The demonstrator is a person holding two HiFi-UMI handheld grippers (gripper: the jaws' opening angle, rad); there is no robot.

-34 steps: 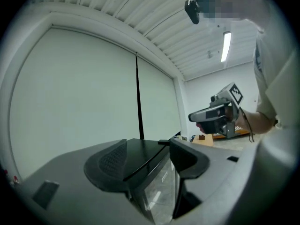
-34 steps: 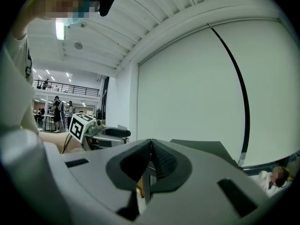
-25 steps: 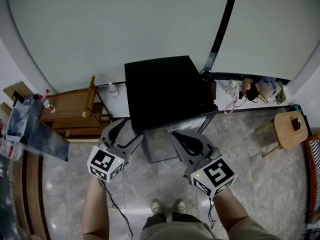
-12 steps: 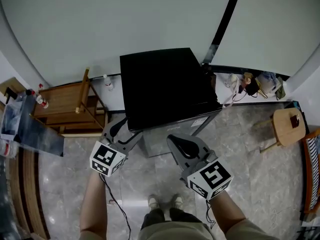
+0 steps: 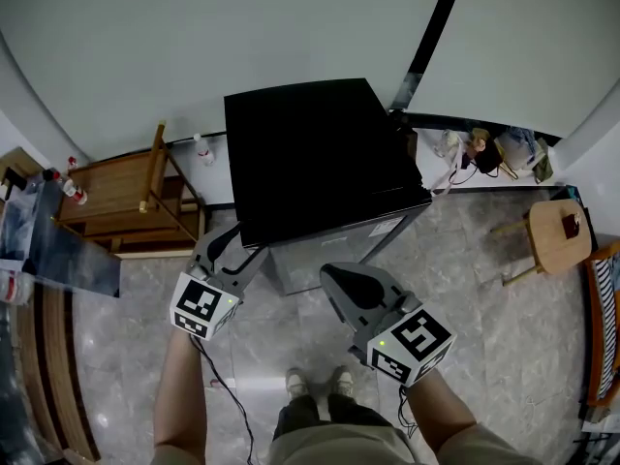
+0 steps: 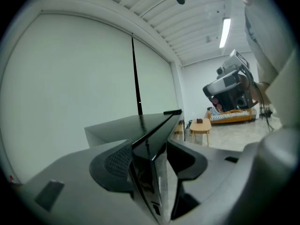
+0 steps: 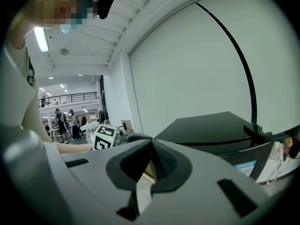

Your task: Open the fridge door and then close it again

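Note:
A low fridge with a glossy black top (image 5: 310,158) stands against the pale wall, its silver door (image 5: 325,250) facing me and shut. My left gripper (image 5: 235,250) is at the fridge's front left corner. In the left gripper view the door's top corner edge (image 6: 150,135) runs between the jaws of that gripper (image 6: 149,156). The jaws have just been closing. The left pad (image 6: 117,161) lies against the black edge, while a sliver of gap shows on the right. My right gripper (image 5: 341,281) hangs in front of the door, shut and empty (image 7: 151,161), with the fridge (image 7: 220,125) beyond it.
A wooden chair (image 5: 116,201) and a bottle (image 5: 201,148) stand left of the fridge. Further left sits a table edge (image 5: 58,250). Clutter and cables (image 5: 489,158) lie along the wall to the right, by a round wooden stool (image 5: 557,240). My feet (image 5: 315,386) are on the marble floor.
Both grippers have sunk a little in front of the fridge. The left jaws now stand narrower around the door's corner. The right gripper has rolled slightly and stays shut.

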